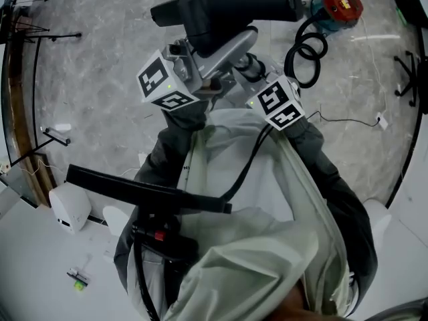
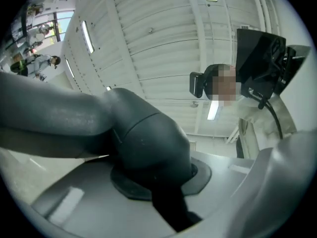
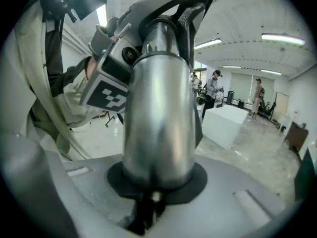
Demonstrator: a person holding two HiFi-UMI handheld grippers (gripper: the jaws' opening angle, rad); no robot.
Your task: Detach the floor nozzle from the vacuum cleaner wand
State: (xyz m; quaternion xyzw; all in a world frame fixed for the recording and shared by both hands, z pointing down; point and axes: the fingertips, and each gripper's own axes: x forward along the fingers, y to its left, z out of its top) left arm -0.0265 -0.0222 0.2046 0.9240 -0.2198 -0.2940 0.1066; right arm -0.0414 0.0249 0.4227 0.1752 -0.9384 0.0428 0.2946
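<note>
The black floor nozzle (image 1: 227,9) is held up above the floor at the top of the head view. Its dark grey neck (image 2: 143,138) fills the left gripper view, and my left gripper (image 2: 158,182) is shut on that neck. The silver wand (image 3: 158,108) runs up from between the jaws of my right gripper (image 3: 156,182), which is shut on it. In the head view the wand (image 1: 231,49) meets the nozzle's neck between the two marker cubes, with my left gripper (image 1: 200,69) to its left and my right gripper (image 1: 244,69) to its right. The fingertips are hidden there.
A red vacuum body (image 1: 338,5) lies on the marble floor at the top right, with a coiled black hose (image 1: 304,52) beside it. Stands (image 1: 40,35) are at the left, a cable (image 1: 348,119) at the right. A white box (image 3: 225,123) and people are far off.
</note>
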